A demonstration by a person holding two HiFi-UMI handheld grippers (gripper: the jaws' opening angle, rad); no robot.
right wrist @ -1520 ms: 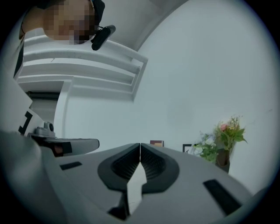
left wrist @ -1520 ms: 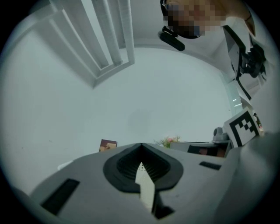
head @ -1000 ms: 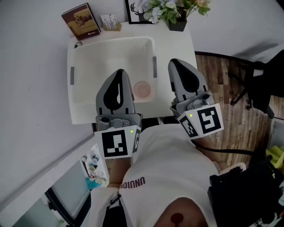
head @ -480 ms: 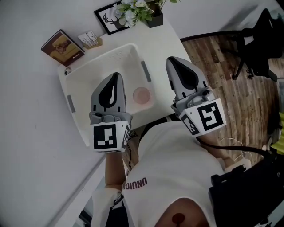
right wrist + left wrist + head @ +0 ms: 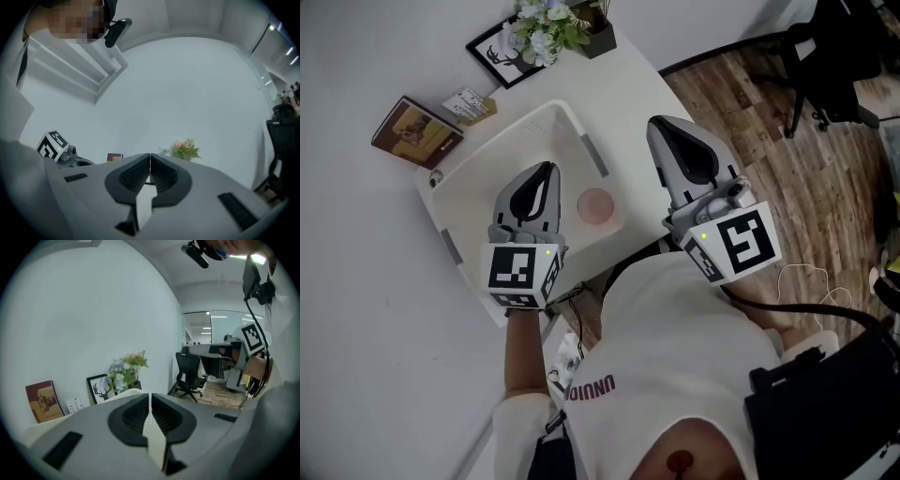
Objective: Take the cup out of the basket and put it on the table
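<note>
The left tongs (image 5: pixel 546 171) hide part of the basket (image 5: pixel 483 169) floor.

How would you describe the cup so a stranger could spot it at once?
Find the white table, then the white basket on it. Inside, near its right wall, sits the cup: small, round, the only pink thing in the basket.

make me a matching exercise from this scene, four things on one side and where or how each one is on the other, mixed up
Things:
1 cup
2 book
3 flowers
4 left gripper

Places or states:
a jaws shut, holding nothing
b far corner of the table
c inside the white basket
d by the wall, beyond the basket

Pairs: 1-c; 2-d; 3-b; 4-a
</note>
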